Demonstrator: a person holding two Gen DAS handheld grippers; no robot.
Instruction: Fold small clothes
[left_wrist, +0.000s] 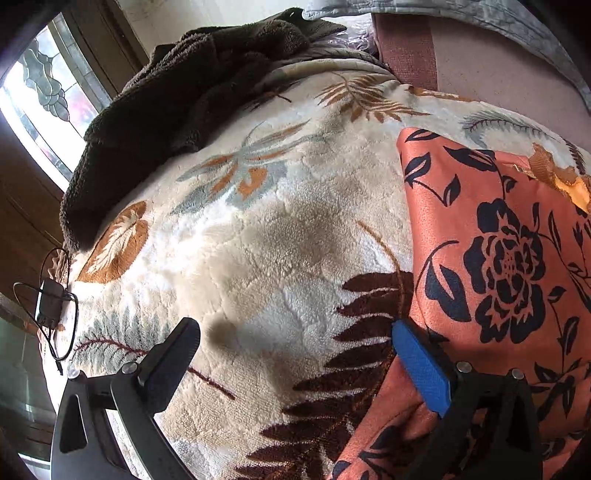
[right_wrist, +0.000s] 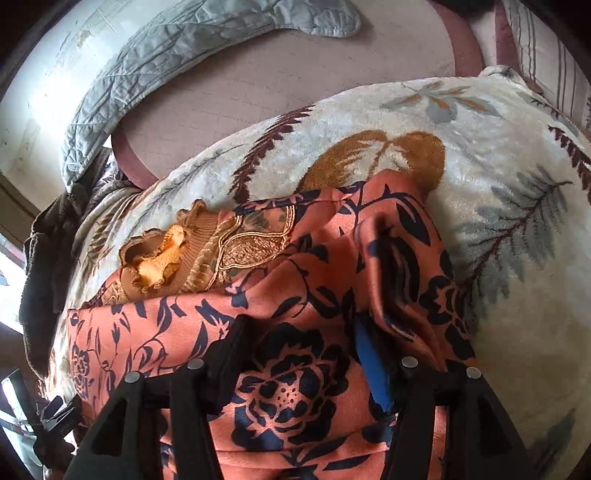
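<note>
Orange floral garment (left_wrist: 498, 258): we locate it on the right side of the left wrist view, lying flat on the cream leaf-print blanket (left_wrist: 266, 236) with its straight left edge running down the frame. In the right wrist view the same garment (right_wrist: 295, 369) fills the lower centre, and its upper right portion is bunched into raised folds. A tan ruffled collar (right_wrist: 162, 254) with gold cord trim sits at the garment's upper left edge in that view.

Left gripper (left_wrist: 295, 339): we see the jaws wide apart. The black finger stands at lower left over bare blanket; the blue-padded finger (left_wrist: 421, 369) stands at lower right, at the garment's left edge. Nothing lies between the two fingers except blanket.

Right gripper (right_wrist: 299, 343): we see the jaws apart, with garment fabric spanning the gap between them. The blue-padded finger (right_wrist: 373, 369) sits beside the raised fold at centre right. We cannot tell whether either finger touches the cloth.

Surroundings: a dark brown fleece (left_wrist: 177, 103) lies across the upper left of the blanket in the left wrist view. A black charger with cable (left_wrist: 50, 302) rests at the left edge. A grey quilted cover (right_wrist: 166, 62) occupies the upper left of the right wrist view.
</note>
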